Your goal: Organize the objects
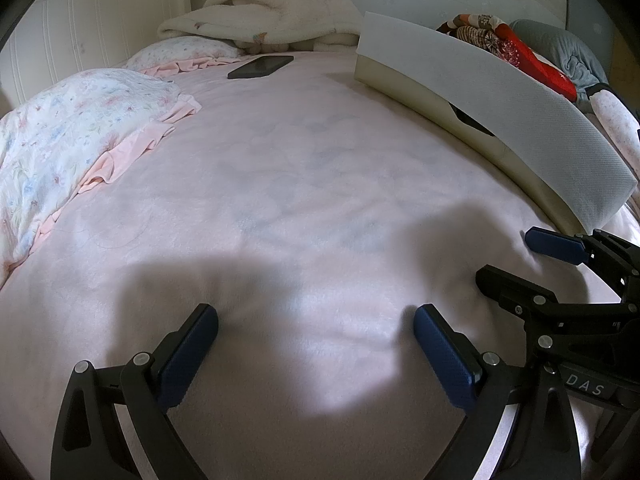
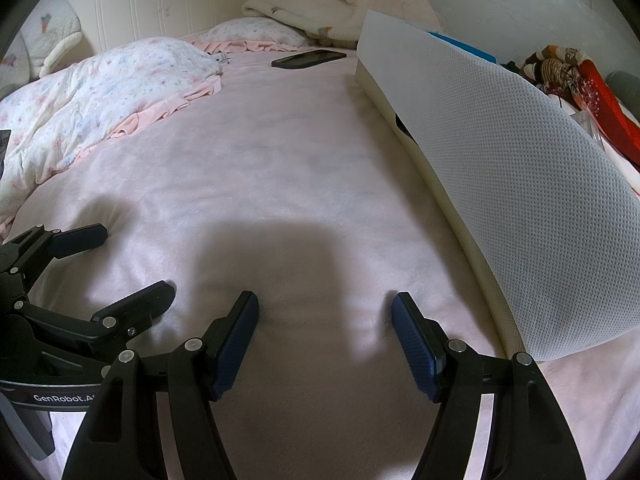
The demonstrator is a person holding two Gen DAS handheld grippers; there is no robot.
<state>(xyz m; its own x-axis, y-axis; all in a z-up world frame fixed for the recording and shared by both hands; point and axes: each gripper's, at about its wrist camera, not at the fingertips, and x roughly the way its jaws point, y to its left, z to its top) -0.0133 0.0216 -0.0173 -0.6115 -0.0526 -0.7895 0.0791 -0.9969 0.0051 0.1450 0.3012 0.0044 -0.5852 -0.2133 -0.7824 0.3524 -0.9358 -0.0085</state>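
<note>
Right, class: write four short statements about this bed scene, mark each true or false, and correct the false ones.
1. Both the left gripper and the right gripper are open and empty. True.
2. The phone lies on a pillow. False: it lies on the pink blanket.
3. The long white box sits along the right side of the bed. True.
4. The right gripper holds the phone. False: the phone lies far off, untouched.

A home bedroom is showing here: a pink blanket (image 1: 280,168) is covering a bed, floral pillows (image 1: 72,120) are lying along a white panelled headboard (image 1: 100,28), and a cream throw (image 1: 264,12) is sitting bunched beside a phone (image 1: 261,67)
</note>
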